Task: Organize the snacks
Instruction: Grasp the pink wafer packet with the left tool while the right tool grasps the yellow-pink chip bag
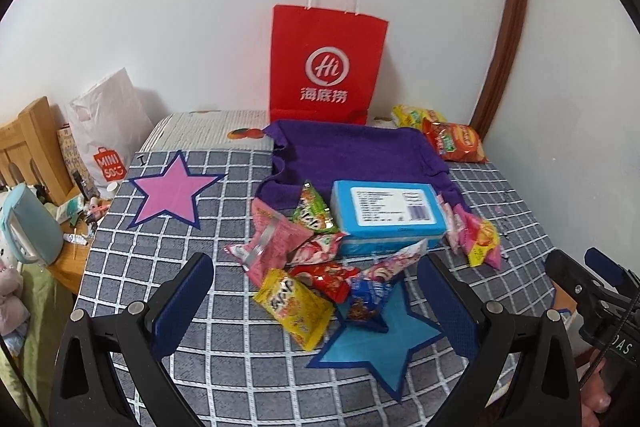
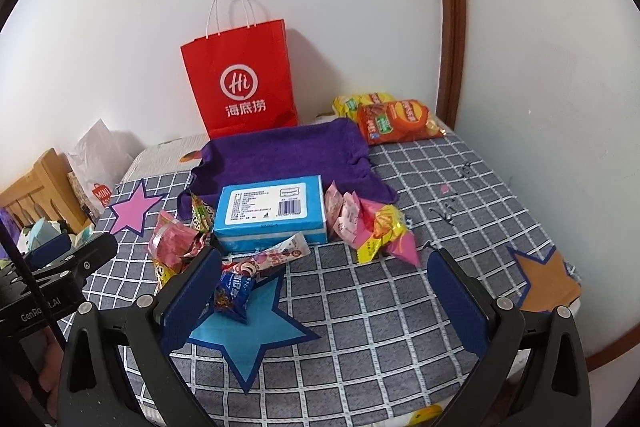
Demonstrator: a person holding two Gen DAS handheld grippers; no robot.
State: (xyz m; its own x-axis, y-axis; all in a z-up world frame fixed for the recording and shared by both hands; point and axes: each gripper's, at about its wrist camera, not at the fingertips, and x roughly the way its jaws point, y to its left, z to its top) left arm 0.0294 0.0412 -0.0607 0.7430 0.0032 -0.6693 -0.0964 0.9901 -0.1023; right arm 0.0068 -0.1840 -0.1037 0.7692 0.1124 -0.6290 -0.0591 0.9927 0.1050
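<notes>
My left gripper (image 1: 316, 287) and right gripper (image 2: 324, 291) hover over the checked worktop (image 2: 400, 307), jaws spread wide and empty. By my reading the sorting has hardly begun: small snack packets (image 1: 296, 267) lie heaped by the blue box (image 1: 386, 213), more (image 2: 372, 227) to its right, and crisp bags (image 2: 396, 123) sit by the far wall. The red paper bag (image 1: 326, 67) reads "Hi" above Chinese characters; the white bag (image 1: 108, 131) says "MINISO".
</notes>
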